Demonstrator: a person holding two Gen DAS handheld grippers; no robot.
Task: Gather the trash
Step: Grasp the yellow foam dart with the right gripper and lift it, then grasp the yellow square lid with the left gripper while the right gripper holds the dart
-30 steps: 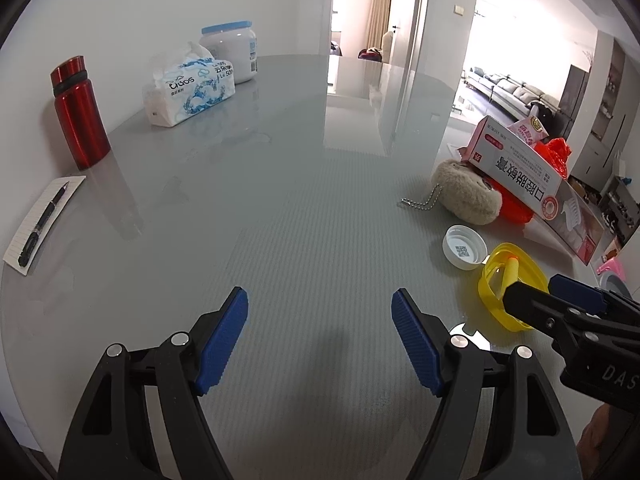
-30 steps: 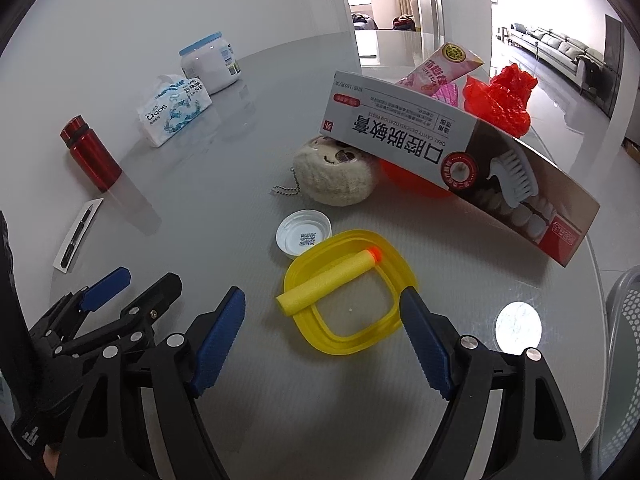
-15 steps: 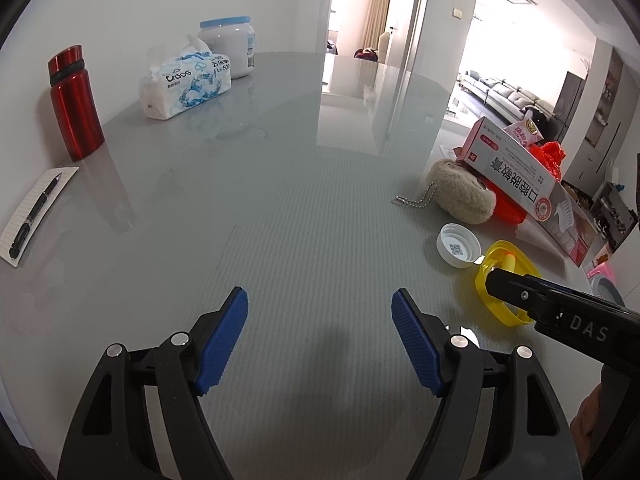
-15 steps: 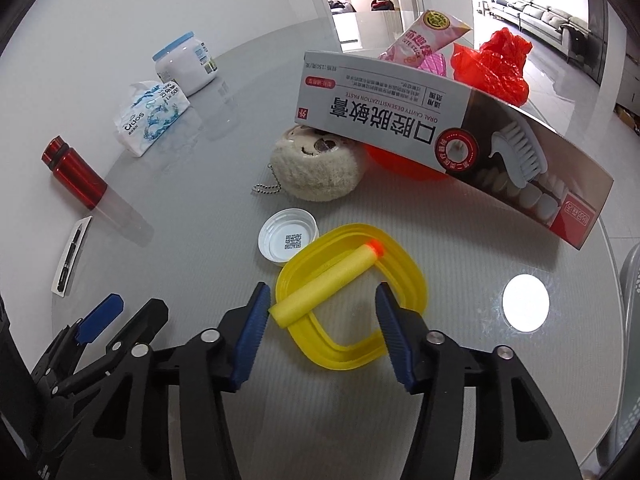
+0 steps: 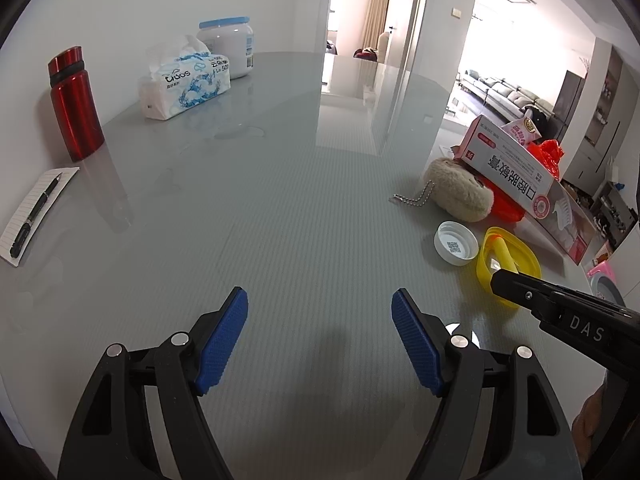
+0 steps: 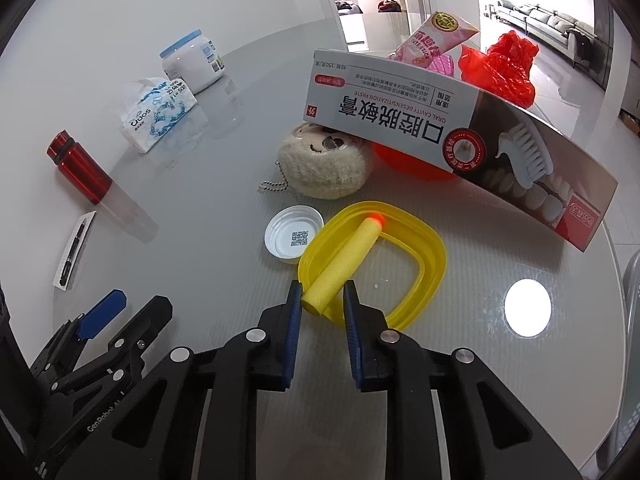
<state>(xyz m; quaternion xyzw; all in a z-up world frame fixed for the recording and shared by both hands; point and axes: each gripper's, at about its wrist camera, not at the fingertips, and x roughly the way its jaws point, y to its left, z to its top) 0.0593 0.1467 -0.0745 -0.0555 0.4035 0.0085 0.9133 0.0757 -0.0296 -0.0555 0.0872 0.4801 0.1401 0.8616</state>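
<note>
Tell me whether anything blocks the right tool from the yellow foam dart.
Nothing visible does. The right tool is closing with the near end of the yellow foam dart already between its blue pads; the dart lies across the yellow plastic lid.

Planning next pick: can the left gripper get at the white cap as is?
Probably yes. The left gripper is open and empty over bare table, and the white cap lies uncovered, though the right gripper, closing around the foam dart, crowds that side.
</note>
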